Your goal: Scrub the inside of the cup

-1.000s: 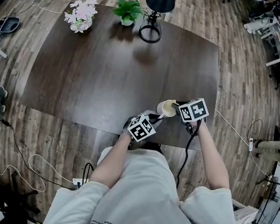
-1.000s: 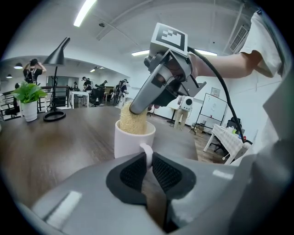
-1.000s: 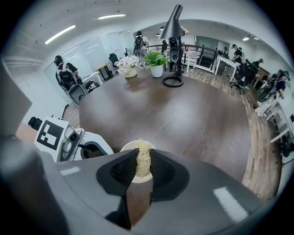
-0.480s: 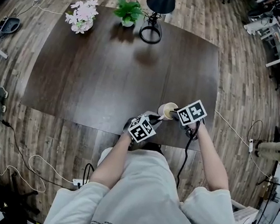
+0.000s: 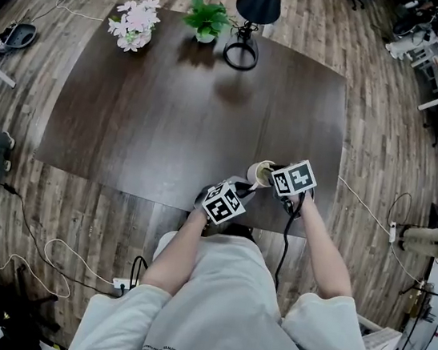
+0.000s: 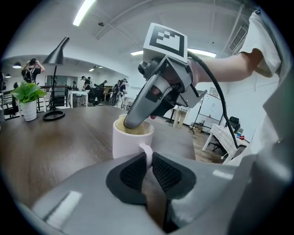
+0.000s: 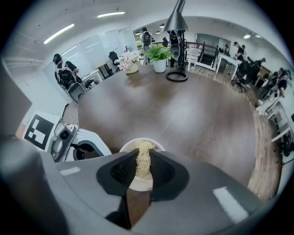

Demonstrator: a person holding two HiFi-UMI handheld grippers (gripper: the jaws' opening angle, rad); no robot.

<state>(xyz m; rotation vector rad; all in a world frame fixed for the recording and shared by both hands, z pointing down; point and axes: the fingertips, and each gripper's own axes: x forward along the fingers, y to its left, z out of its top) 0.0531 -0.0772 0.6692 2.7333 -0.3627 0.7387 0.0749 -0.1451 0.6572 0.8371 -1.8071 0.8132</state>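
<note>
A pale cup (image 5: 260,173) stands near the front edge of the dark table (image 5: 171,115). My left gripper (image 6: 148,161) is shut on the cup's handle (image 6: 147,153), and the cup's body (image 6: 131,140) stands just ahead of it. My right gripper (image 7: 143,166) is shut on a tan fibrous scrubber (image 7: 143,158) that reaches down into the cup (image 7: 141,180). From the left gripper view the right gripper (image 6: 138,114) dips into the cup's mouth from above. In the head view both marker cubes sit close together at the cup.
At the table's far side stand a black desk lamp (image 5: 249,21), a small green plant (image 5: 206,19) and a pot of pink flowers (image 5: 133,25). A cable (image 5: 284,244) hangs from the right gripper. A wooden floor surrounds the table.
The right gripper has shifted slightly left, closer over the cup. The left gripper and cup have stayed nearly still.
</note>
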